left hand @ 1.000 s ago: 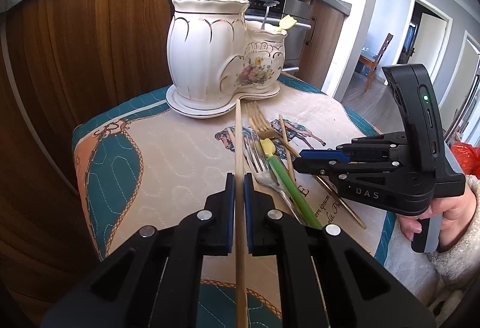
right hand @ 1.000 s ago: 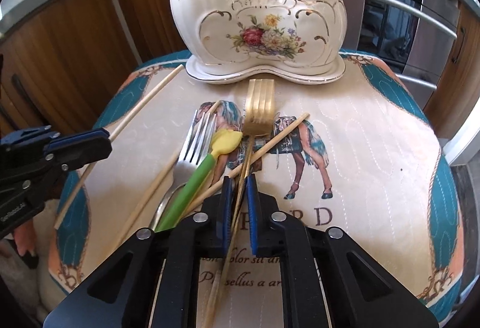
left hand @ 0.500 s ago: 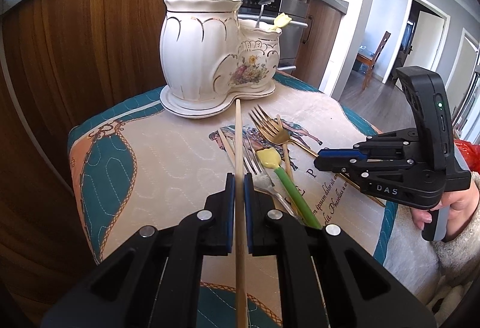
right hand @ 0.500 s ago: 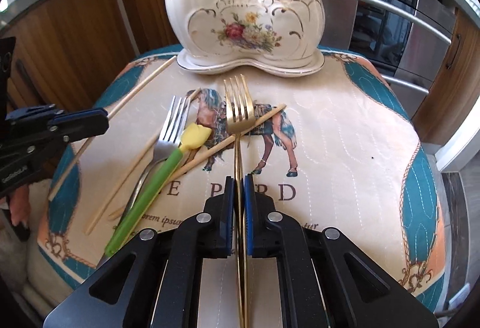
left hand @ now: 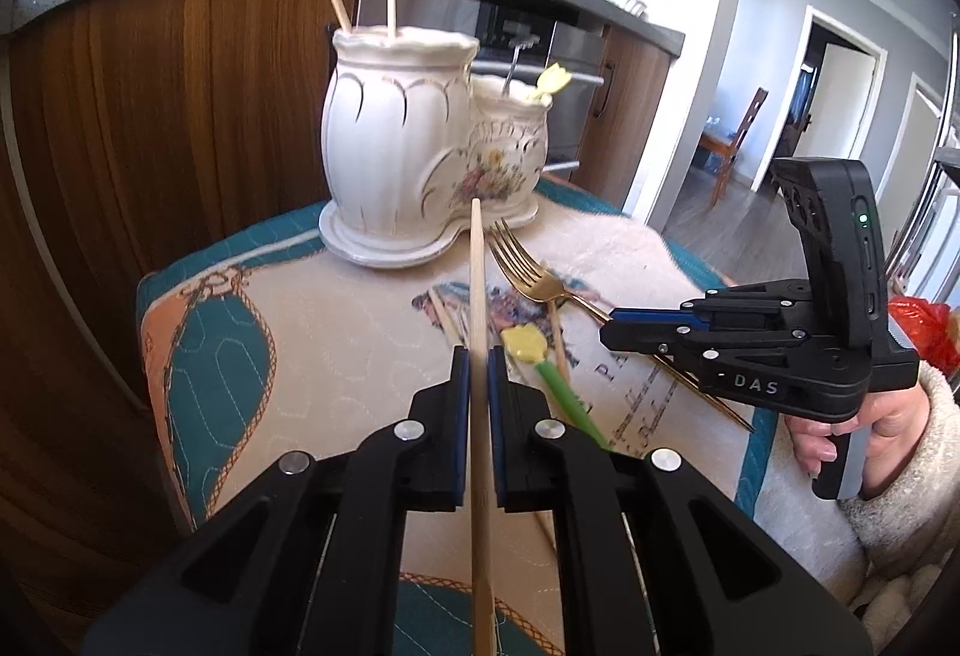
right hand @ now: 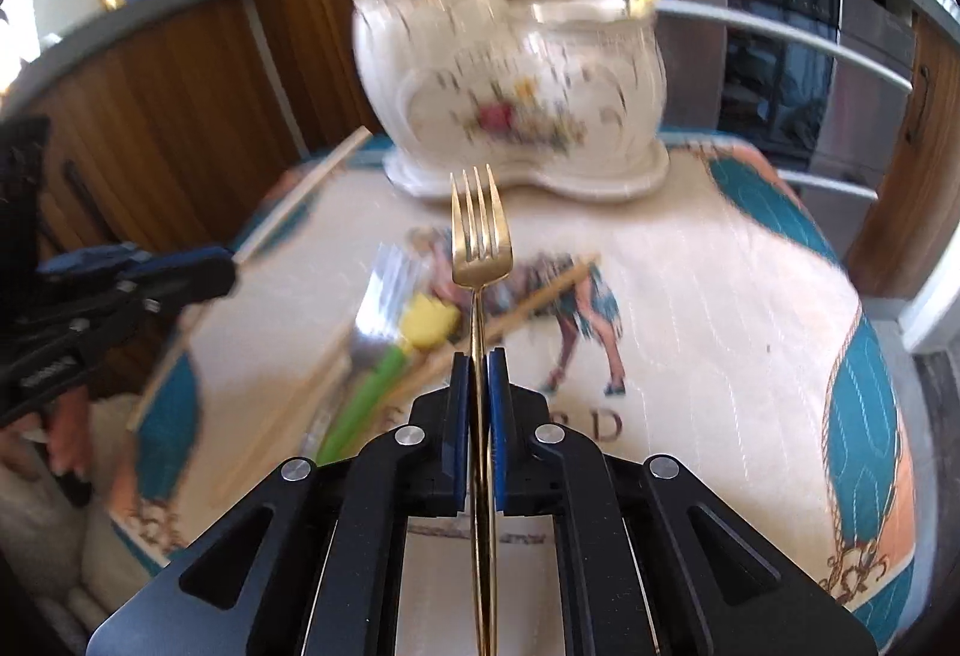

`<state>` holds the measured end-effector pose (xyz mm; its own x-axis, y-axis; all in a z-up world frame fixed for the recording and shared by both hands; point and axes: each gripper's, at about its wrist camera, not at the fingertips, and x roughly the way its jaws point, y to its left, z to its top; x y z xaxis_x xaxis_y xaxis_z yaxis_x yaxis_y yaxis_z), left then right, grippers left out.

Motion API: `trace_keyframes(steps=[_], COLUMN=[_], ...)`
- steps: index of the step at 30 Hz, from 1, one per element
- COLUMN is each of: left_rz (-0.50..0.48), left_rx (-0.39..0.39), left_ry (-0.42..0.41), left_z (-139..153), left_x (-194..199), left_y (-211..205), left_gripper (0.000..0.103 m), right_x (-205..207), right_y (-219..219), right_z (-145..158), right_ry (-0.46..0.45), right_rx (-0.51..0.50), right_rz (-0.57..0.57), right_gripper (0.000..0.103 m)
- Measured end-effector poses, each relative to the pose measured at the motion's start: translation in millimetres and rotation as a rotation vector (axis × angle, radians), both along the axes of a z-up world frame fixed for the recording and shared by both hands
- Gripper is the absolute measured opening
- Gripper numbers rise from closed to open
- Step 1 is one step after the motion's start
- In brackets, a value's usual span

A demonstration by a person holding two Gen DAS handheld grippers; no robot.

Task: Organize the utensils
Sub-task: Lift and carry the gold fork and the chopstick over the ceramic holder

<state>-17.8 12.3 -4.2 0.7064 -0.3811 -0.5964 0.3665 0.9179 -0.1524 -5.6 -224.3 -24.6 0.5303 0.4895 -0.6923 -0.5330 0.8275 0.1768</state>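
My left gripper [left hand: 477, 356] is shut on a wooden chopstick [left hand: 477, 284], held above the mat and pointing toward the white boot-shaped ceramic holder [left hand: 414, 140]. My right gripper [right hand: 478, 362] is shut on a gold fork [right hand: 480, 242], lifted above the mat with its tines toward the holder [right hand: 510, 86]. The right gripper also shows in the left wrist view [left hand: 612, 332], holding the gold fork [left hand: 528, 266]. The holder's tall part has two chopsticks in it; its low part has a yellow-tipped utensil [left hand: 549, 80].
On the quilted horse-print mat [right hand: 690, 296] lie a silver fork [right hand: 378, 296], a green-handled yellow-tipped utensil [right hand: 384, 374] and loose chopsticks [right hand: 540, 296]. A wooden cabinet and an oven stand behind. The left gripper [right hand: 228, 272] shows at the left of the right wrist view.
Both grippers have risen: the chopstick and the gold fork are lifted off the mat. The right wrist view is now blurred by motion.
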Motion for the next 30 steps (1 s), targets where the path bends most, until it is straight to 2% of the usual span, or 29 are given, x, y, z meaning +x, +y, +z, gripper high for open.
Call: trace_keyframes(steps=[9,14,16,22,30], left_rz=[0.012,0.009,0.014,0.033,0.089], left_rx=[-0.040,-0.057,-0.069,-0.176,-0.265], left_ry=[-0.157,-0.248,-0.284,-0.344,-0.398], left_z=[31,60,71,98,114], left_x=[-6,1,8,49,101], left_y=[5,2,0,-3,1], left_gripper=[0.006,0.006,0.006,0.006,0.006], right_x=[-14,-9,1,48,116], right_y=[-21,-29,-28,-23,-17], right_z=[41,63,74,100,111], right_ry=[-0.190,-0.279,-0.317,-0.384,-0.411], right_rx=[0.208,0.303,0.337,0.417,0.468], right_rz=[0.038,-0.003,-0.034,-0.118,-0.221], right_gripper=[0.007,0.007,0.007,0.007,0.007])
